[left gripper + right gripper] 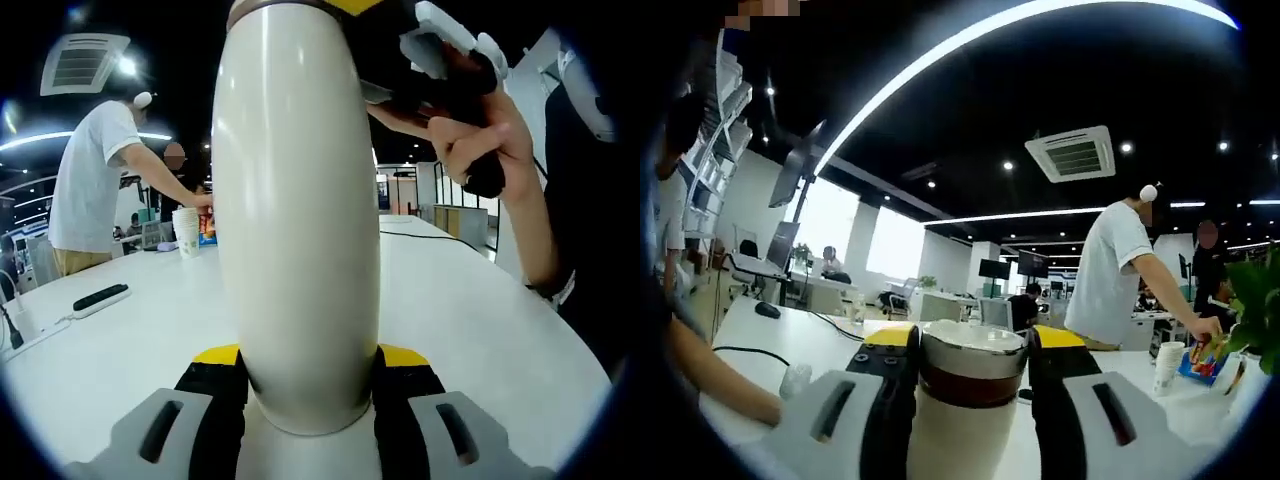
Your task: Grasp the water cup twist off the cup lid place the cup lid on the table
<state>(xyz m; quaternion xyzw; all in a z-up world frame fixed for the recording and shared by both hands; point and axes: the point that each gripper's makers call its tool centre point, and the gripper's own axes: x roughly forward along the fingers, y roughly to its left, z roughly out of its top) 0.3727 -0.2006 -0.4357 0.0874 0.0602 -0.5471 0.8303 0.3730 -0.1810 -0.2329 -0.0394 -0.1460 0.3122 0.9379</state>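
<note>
Upright between the left gripper's yellow-tipped black jaws, a cream-coloured water cup stands on a white table, its rounded base pinched on both sides by the pads. At its top, the right gripper clamps the cup lid, a glossy cap with a dark brown band, jaws pressed against it from either side; the lid is still seated on the cup's pale neck. Seen from the left gripper view, a hand wraps the right gripper's handle above the cup. Behind, a person in a white T-shirt leans over the table near a stack of paper cups and a colourful packet. A white power strip carrying a dark remote lies on the tabletop to one side. From the right gripper view, a ceiling air vent hangs overhead, and a computer mouse rests on a far desk.
</note>
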